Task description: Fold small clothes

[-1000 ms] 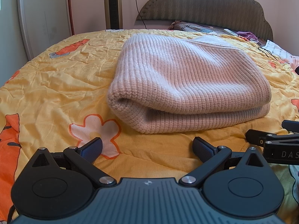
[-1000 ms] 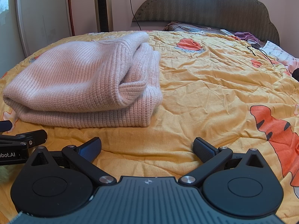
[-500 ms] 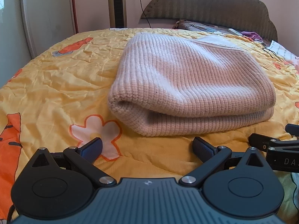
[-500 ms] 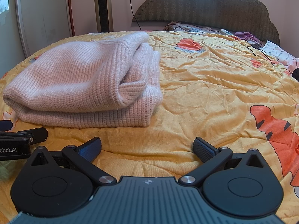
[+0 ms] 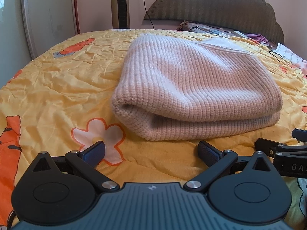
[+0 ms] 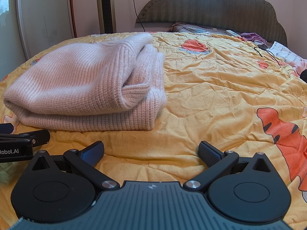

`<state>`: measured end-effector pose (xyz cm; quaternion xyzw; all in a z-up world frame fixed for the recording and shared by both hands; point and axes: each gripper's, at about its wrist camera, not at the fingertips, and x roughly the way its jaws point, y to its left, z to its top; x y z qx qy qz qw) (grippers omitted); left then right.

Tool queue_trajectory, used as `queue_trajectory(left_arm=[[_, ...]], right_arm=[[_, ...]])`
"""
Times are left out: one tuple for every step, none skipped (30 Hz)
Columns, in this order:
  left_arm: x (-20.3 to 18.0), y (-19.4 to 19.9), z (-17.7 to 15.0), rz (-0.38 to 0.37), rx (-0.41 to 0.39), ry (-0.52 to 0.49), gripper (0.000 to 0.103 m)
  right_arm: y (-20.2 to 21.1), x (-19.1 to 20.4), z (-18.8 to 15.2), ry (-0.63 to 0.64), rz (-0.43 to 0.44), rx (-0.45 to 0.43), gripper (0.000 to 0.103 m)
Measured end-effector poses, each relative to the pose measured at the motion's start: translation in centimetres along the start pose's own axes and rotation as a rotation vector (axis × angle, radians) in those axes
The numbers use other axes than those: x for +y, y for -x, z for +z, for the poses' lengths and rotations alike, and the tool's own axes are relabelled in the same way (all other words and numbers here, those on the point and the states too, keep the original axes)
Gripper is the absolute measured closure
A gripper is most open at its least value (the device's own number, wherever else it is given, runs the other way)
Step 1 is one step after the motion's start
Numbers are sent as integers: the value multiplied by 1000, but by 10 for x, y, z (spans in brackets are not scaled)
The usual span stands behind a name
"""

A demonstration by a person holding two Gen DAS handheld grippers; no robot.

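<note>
Two grippers sit low over the bed, both with jaws spread wide and nothing between them. The left gripper [image 5: 151,149] points at the near-left corner of the pink knit sweater [image 5: 193,88], a short way back from it and not touching. The right gripper [image 6: 151,150] hangs beside it, facing the sweater's near-right corner and the bare quilt past it; its fingertips [image 6: 208,154] rest just above the cloth.

Taking the sweater as the landmark, it lies folded into a thick stack on the yellow quilt [image 6: 220,95], toward the side of the bed away from the green headboard [image 6: 220,3]. Its rounded fold faces the left gripper, while layered edges and a rolled cuff show on the side toward the right gripper. A white flower print [image 5: 97,134] lies on the quilt just in front of its near-left corner.

The knit looks soft, bulky and light, likely to sag and slip open if lifted by one layer. A hold should pinch all layers together at the near corners, or slide under the bottom edge. The folding appears nearly finished.
</note>
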<state>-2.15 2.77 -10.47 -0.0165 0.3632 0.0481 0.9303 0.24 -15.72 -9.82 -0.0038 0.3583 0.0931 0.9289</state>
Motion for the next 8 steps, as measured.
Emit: queue_trajectory(left_arm=[[0,0,-1,-1,-2,-3,0],[1,1,-2,1,-7,-4,0],[1,2,-3,12,-9,0,0],[2,2,-3,35,-9,16,0],[5,3,-3,47,-10,34,0],[6,3,-3,42,-12,43,0],[7,3,-3,38,-11,42,0],[7,4,-3,41,-10,41,0]], right_arm=[[0,0,0,0,0,0,0],[0,0,0,2,-1,0,0],[0,0,0,2,-2,0,0],[0,0,0,1,0,0,0],[0,0,0,1,0,0,0],[0,0,0,0,0,-1,0],[0,0,0,0,0,-1,0],[0,0,0,1,0,0,0]])
